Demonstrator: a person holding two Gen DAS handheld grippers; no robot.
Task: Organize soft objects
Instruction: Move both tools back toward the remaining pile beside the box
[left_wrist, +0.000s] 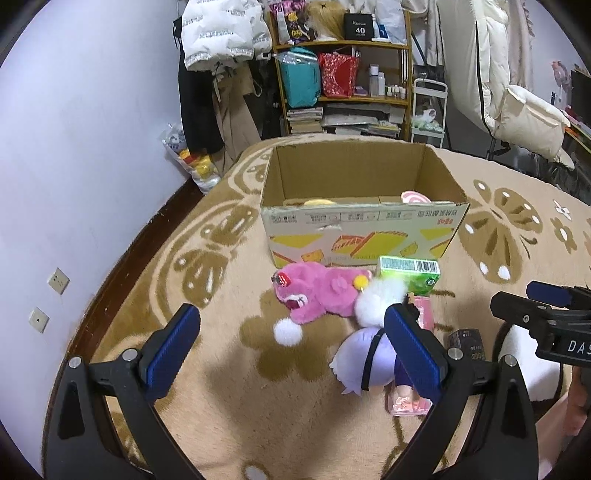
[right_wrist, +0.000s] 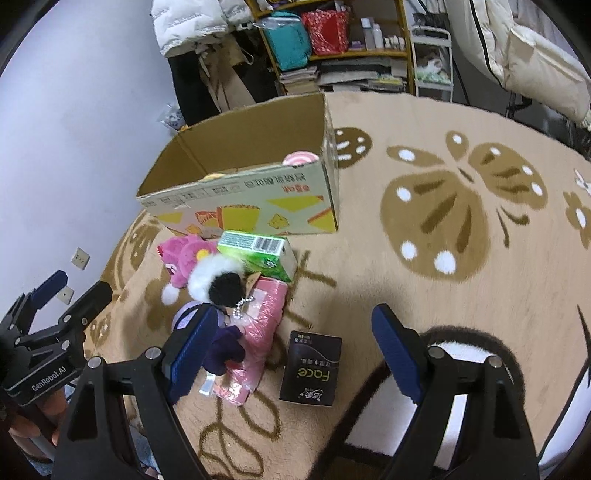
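An open cardboard box (left_wrist: 364, 225) (right_wrist: 255, 206) stands on the patterned rug with a pink and a yellow soft item inside. In front of it lie a pink plush bear (left_wrist: 321, 290) (right_wrist: 184, 258), a white fluffy toy (left_wrist: 380, 301) (right_wrist: 214, 275) and a lilac-haired doll (left_wrist: 365, 356) (right_wrist: 221, 345). My left gripper (left_wrist: 291, 341) is open and empty, hovering over the rug just in front of the toys. My right gripper (right_wrist: 291, 347) is open and empty above the black box, right of the doll.
A green carton (left_wrist: 410, 275) (right_wrist: 258, 253), a pink packet (right_wrist: 255, 332) and a black box (right_wrist: 310, 369) lie among the toys. A cluttered shelf (left_wrist: 343, 70) and hanging coats stand behind the rug. The wall runs along the left.
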